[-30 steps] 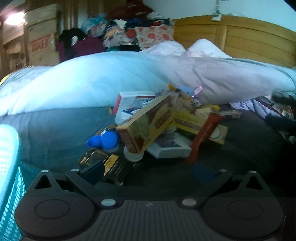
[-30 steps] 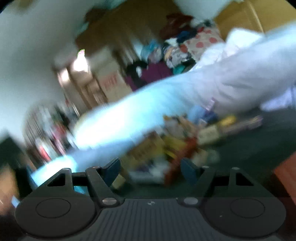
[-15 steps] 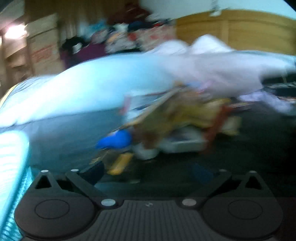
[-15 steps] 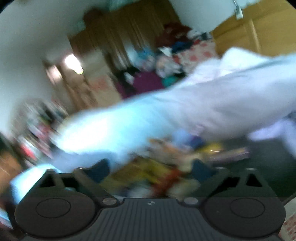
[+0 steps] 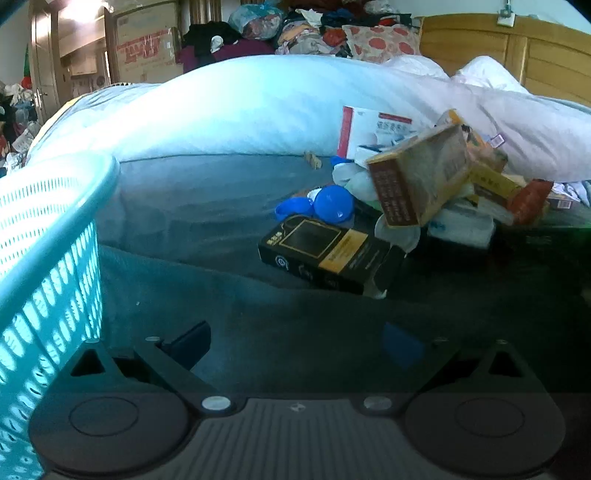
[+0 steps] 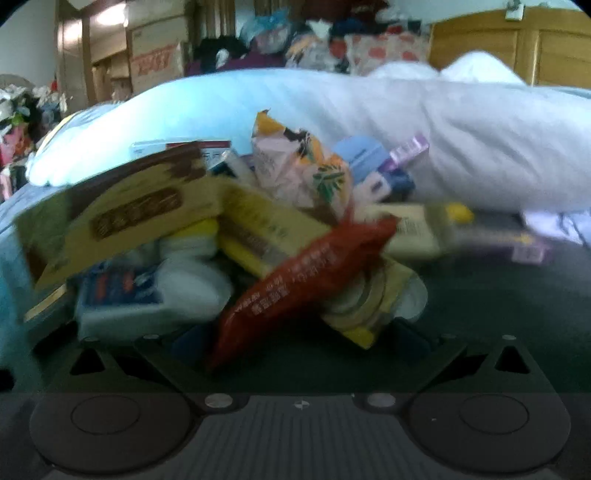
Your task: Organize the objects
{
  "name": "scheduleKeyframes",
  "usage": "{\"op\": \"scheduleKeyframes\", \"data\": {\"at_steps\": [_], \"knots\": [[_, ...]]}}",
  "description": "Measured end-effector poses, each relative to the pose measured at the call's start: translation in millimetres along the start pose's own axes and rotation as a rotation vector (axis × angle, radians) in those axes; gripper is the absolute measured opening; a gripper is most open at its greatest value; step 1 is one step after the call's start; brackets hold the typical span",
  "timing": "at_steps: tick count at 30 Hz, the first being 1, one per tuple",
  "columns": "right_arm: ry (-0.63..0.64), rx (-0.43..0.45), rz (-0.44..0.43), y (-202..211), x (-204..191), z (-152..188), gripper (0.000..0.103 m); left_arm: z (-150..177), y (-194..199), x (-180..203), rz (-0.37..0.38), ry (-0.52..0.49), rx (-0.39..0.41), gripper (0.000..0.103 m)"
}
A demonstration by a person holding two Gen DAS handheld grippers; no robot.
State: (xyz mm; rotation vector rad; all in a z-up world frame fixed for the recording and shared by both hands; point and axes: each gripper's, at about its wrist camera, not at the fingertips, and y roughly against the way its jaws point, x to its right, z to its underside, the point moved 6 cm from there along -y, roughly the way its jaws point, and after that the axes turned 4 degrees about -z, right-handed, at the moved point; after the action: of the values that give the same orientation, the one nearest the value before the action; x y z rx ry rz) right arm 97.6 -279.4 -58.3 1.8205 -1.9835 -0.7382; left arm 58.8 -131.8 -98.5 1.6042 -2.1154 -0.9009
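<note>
A heap of boxes and packets lies on the dark bedsheet. In the left wrist view a black and yellow box lies nearest, with a blue cap and a tilted brown and yellow carton behind it. My left gripper is open and empty, short of the black box. In the right wrist view a red snack packet leans at the front of the heap, over a yellow box. My right gripper is open wide; the packet's lower end lies between the fingers without being pressed.
A turquoise slotted laundry basket stands at the left. A white duvet rises behind the heap, with a wooden headboard and piled clothes beyond. Bare dark sheet lies between basket and heap.
Both grippers moved down and closer to the heap. The right gripper rolled level and opened wider, and now the red packet fills its front. The basket looms larger at the left.
</note>
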Motion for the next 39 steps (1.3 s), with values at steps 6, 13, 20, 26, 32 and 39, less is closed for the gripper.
{"op": "scheduleKeyframes", "data": {"at_steps": [6,13,20,26,32,39], "knots": [[0.054,-0.040,0.045,-16,-8,1,0.103,-3,-14,-7,0.013,0.049,-0.018,0.102],[0.045,-0.039,0.038,-17,-6,1,0.103,0,-18,-6,0.032,0.081,-0.012,0.102],[0.043,-0.038,0.036,-13,-3,1,0.103,-5,-16,-3,0.055,0.127,-0.006,0.102],[0.043,-0.037,0.036,-13,-3,3,0.103,-11,-10,5,0.122,0.156,0.006,0.102],[0.043,-0.037,0.036,-14,-3,3,0.103,-5,-6,9,0.143,0.148,-0.006,0.102],[0.046,-0.034,0.041,-13,-4,4,0.103,-2,-10,8,0.153,0.164,-0.014,0.102]]}}
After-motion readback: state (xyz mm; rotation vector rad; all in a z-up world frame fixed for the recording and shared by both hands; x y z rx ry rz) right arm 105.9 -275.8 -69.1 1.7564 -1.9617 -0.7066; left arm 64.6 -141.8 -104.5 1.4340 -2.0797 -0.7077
